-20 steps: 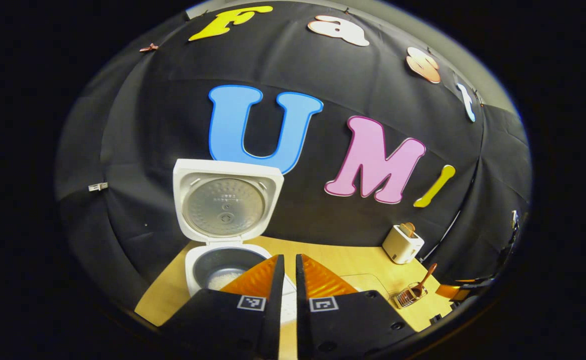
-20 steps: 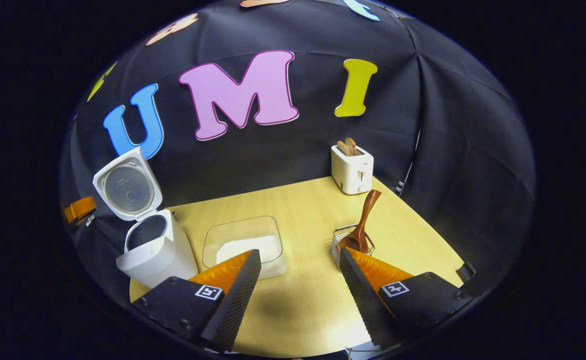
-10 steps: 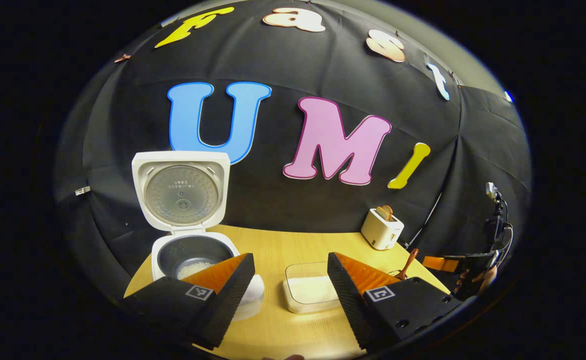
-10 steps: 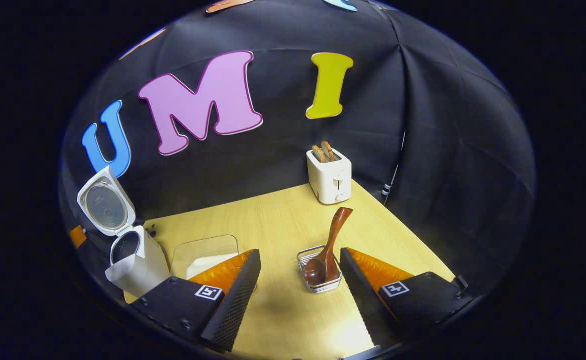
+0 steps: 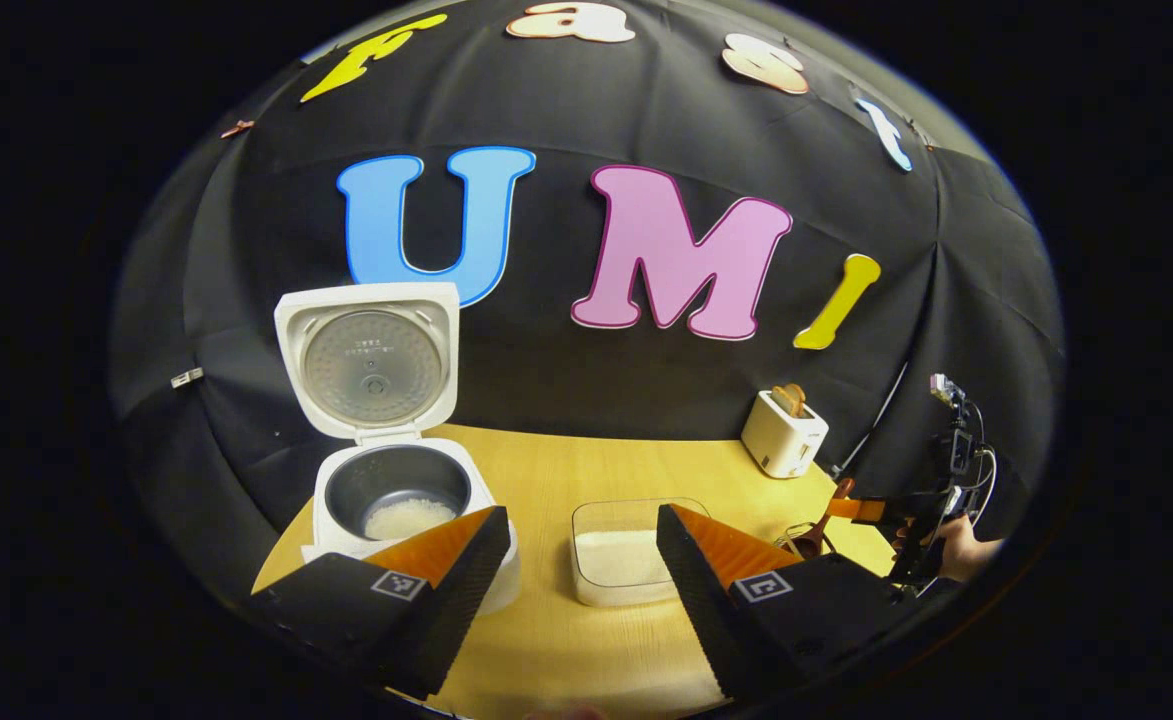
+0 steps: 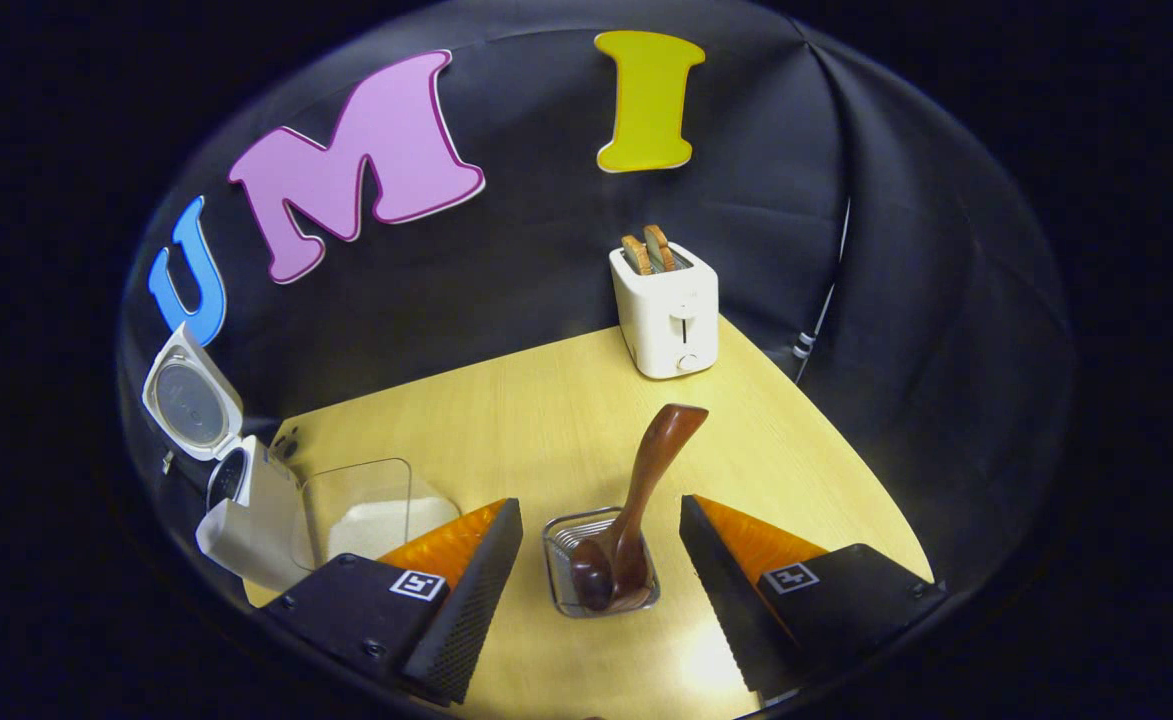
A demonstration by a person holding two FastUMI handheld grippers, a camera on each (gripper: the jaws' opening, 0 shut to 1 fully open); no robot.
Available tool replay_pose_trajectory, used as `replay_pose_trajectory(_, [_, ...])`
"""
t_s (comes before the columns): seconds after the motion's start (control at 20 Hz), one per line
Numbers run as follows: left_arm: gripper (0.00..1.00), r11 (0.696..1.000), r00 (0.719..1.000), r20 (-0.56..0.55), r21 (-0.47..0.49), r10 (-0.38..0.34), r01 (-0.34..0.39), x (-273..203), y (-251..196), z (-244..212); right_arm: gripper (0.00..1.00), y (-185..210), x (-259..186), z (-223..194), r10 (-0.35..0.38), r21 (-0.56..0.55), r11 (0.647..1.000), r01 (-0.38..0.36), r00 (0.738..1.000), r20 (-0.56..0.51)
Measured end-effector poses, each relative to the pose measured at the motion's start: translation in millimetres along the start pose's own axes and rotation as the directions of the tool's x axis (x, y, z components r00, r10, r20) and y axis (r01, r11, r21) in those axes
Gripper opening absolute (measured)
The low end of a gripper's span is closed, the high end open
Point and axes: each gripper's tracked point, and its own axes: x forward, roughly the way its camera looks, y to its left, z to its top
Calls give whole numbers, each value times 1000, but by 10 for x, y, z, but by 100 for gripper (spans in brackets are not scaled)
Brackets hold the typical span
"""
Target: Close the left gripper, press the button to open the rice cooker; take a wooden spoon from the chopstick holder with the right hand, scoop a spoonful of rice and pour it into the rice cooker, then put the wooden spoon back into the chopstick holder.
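Two claws are wide apart, holding nothing. My right claw [image 6: 601,560] hangs over the wooden spoon [image 6: 636,510] leaning in the chopstick holder [image 6: 561,540]. If I grab crookedly, that light holder could tip.

White rice cooker [image 5: 401,490], dark-brown wooden spoon [image 6: 636,510], white toaster [image 6: 668,310], pale-yellow table [image 6: 506,420].

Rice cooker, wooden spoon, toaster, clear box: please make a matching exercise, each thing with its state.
Things:
1. rice cooker
2. wooden spoon
3. toaster
4. clear box

States:
A. holds two slices of bread
B. lid up, some rice in the pot
C. stands tilted in the chopstick holder, between the open right gripper fingers
D. a layer of rice inside

Pairs: 1-B, 2-C, 3-A, 4-D
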Motion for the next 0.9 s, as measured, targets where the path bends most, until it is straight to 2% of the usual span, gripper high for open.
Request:
replay_pose_trajectory(0.15, [96,999,999,-24,-12,45,-45,-17,6,-59,99,-73,317,-125,15,56,998,-12,998,-57])
replay_pose_trajectory(0.3, [96,996,995,-39,-15,90,-91,-53,-4,-131,99,-118,559,-170,30,54,998,-26,996,-82])
replay_pose_trajectory(0.7, [96,990,987,-80,-12,142,-144,-78,-119,-306,96,-54,979,-282,101,107,991,-85,983,-154])
replay_pose_trajectory(0.8, [96,989,986,-81,-10,149,-150,-76,-133,-318,86,-5,1008,-293,116,109,989,-99,980,-160])
replay_pose_trajectory(0.85, [96,988,985,-81,-10,150,-151,-85,-139,-319,53,4,1025,-293,119,114,988,-101,980,-162])
replay_pose_trajectory(0.9, [95,988,985,-80,-11,150,-152,-87,-148,-328,63,7,1024,-315,124,119,987,-104,978,-170])
